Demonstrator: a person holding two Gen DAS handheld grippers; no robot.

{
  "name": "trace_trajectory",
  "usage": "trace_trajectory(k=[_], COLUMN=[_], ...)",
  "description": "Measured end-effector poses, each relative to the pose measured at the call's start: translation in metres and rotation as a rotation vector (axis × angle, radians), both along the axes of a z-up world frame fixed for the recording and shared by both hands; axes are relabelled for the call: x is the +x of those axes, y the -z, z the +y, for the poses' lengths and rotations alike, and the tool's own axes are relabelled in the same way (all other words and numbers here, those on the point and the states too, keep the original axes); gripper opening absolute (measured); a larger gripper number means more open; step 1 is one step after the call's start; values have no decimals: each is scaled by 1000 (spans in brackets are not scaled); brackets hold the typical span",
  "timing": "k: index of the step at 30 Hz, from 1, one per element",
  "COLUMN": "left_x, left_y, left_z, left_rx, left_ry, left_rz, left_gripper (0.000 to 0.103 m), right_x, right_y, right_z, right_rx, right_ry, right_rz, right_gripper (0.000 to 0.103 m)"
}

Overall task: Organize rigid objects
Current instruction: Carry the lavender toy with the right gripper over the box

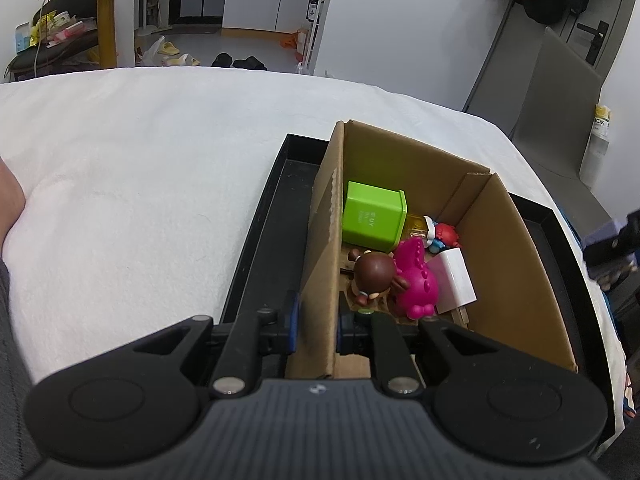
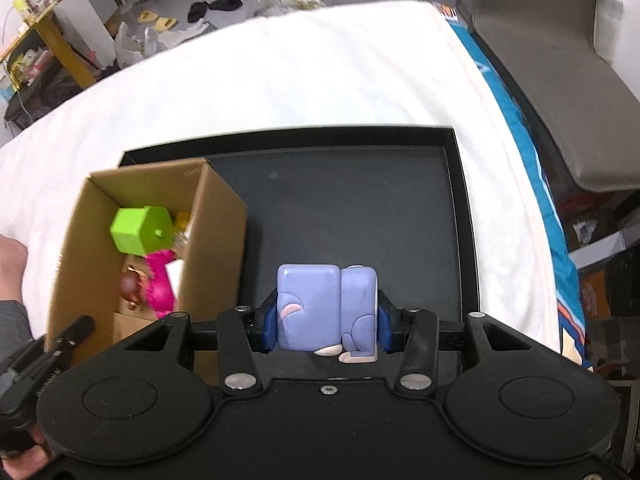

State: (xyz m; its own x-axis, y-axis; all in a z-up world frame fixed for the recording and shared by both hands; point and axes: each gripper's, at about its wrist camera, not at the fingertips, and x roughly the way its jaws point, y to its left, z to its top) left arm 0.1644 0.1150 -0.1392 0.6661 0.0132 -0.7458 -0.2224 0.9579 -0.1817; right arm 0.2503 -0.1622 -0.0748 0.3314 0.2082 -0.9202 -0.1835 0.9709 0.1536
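Note:
My left gripper (image 1: 318,320) is shut on the near left wall of an open cardboard box (image 1: 512,280), one pad on each side of it. In the box lie a green cube (image 1: 372,216), a pink toy (image 1: 416,280), a brown figurine (image 1: 374,270), a white block (image 1: 458,280) and a small red and blue figure (image 1: 442,236). My right gripper (image 2: 327,320) is shut on a blocky purple toy figure (image 2: 320,300), held above the black tray (image 2: 360,208) to the right of the box (image 2: 216,232).
The box stands in the left part of the shallow black tray (image 1: 272,216), which lies on a white cloth (image 1: 140,180). A blue patterned cover (image 2: 548,208) runs along the right edge. A grey chair (image 2: 560,80) stands beyond it, and a person's hand (image 2: 12,264) shows at the left.

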Motion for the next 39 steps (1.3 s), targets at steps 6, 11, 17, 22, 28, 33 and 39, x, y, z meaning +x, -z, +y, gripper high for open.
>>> trace_trajectory(k=[6,11,17,22,28,33,39], left_x=[0,0,1,2,1,1,0], left_y=[0,0,0,1,1,1,2], left_z=[0,0,5,9,11,11,10], left_rx=[-1,-11,-52,-81,-90,-85,-84], left_ry=[0,3,1,-6,-6,-3,2], left_rz=[0,-1,0,-1,-2,-3,-3], left_gripper=[15,15,17,18,18,19,19], right_x=[-1,-7,-11,-13,-16,-20,-27], right_y=[-24,-45,-62,-67,-71,-67,-53], right_z=[12,27,44,60,80,94,112], right_rx=[11,20,45,65,91,133,152], right_ry=[-23,-54,-89,-119,-149,-164,-182], right_rz=[-46,-84,-114,-114,-109,-76,-31], right_gripper=[44,44,44,44,44,44,44])
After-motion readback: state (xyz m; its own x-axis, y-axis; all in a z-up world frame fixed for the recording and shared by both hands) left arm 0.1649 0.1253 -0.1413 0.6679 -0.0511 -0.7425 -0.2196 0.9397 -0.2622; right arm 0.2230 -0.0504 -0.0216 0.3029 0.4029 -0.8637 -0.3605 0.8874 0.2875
